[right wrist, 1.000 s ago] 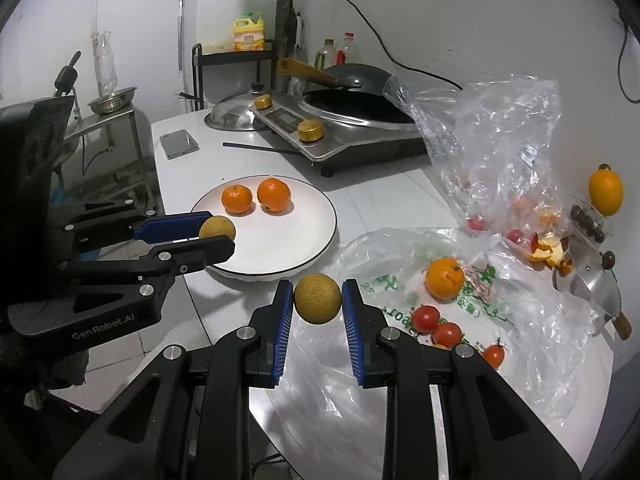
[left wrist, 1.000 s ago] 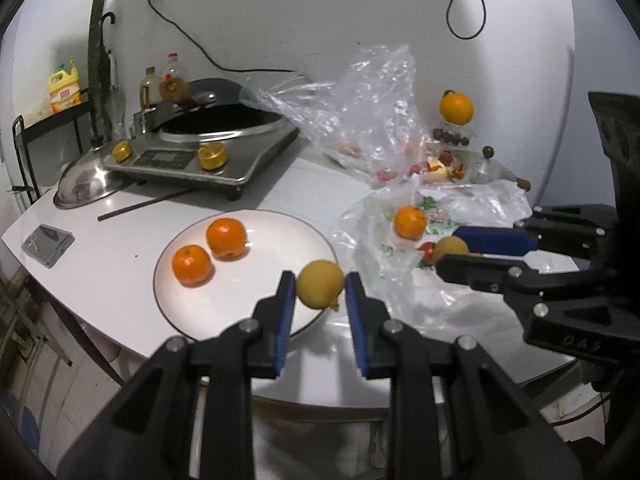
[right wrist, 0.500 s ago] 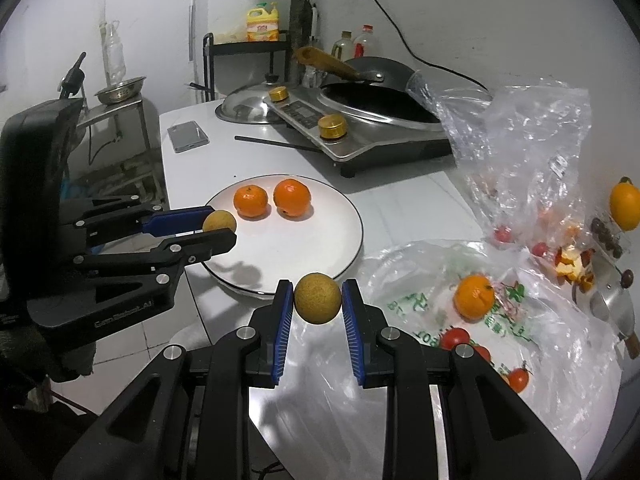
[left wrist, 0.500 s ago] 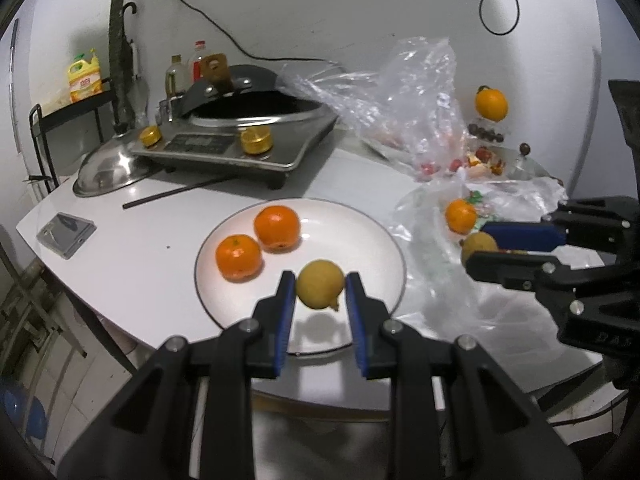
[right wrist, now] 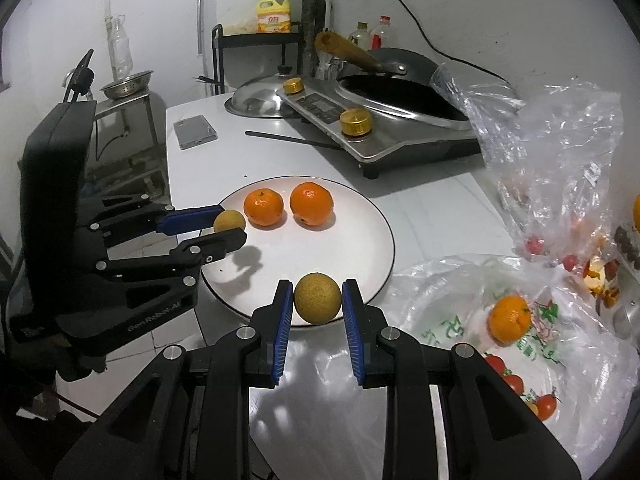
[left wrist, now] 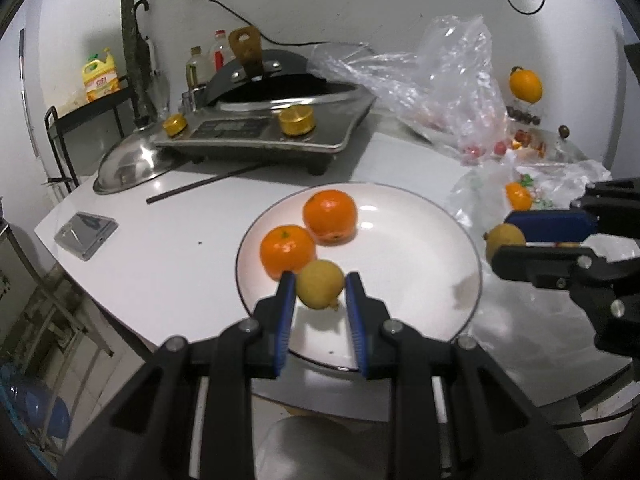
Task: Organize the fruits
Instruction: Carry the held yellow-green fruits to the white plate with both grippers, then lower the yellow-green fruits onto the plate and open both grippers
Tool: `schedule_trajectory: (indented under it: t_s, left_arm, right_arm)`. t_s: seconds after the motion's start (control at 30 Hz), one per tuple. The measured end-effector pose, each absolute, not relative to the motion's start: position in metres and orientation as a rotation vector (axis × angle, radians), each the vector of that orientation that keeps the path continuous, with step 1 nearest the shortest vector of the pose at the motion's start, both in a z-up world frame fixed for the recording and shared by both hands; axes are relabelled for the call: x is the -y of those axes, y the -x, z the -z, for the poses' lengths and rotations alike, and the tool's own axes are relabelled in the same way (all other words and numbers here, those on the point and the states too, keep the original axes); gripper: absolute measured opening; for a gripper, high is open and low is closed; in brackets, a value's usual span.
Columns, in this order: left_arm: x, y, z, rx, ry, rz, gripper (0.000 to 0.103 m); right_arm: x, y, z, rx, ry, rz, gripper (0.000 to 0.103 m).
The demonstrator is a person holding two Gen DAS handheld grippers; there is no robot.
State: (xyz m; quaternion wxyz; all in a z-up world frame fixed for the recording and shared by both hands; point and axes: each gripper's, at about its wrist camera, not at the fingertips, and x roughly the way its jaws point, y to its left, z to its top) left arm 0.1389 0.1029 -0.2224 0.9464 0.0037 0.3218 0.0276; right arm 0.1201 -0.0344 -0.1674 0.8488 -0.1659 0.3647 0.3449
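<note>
Yellow fruit (left wrist: 320, 283) clamped in left gripper (left wrist: 320, 294), second fruit (right wrist: 317, 298) clamped in right gripper (right wrist: 317, 304); lower both onto bare plate (left wrist: 420, 248) clear of oranges (left wrist: 329, 216), then release.

Dim, cool indoor light from above — the white plate (right wrist: 372, 240) carries soft dark shadows of a claw, and small glare spots sit on the oranges (left wrist: 329, 216). Both fisheye views bend the walls and go black at the corners. The crumpled plastic bag (right wrist: 560, 152) glints — edges look slightly soft.
</note>
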Motion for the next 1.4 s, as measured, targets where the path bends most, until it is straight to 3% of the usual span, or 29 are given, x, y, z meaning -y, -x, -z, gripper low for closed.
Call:
schedule_trajectory:
  t_s: [0.67, 1.4]
  left_arm:
    - [-0.118, -0.159, 0.237, -0.711, 0.042, -0.079, 0.029]
    - [-0.16, -0.127, 0.226, -0.657, 0.105, -0.126, 0.031]
  right_arm:
    - [0.021, -0.14, 0.185, -0.812, 0.343, -0.737, 0.027]
    - [-0.017, -0.126, 0.183, -0.799, 0.382, -0.791, 0.027]
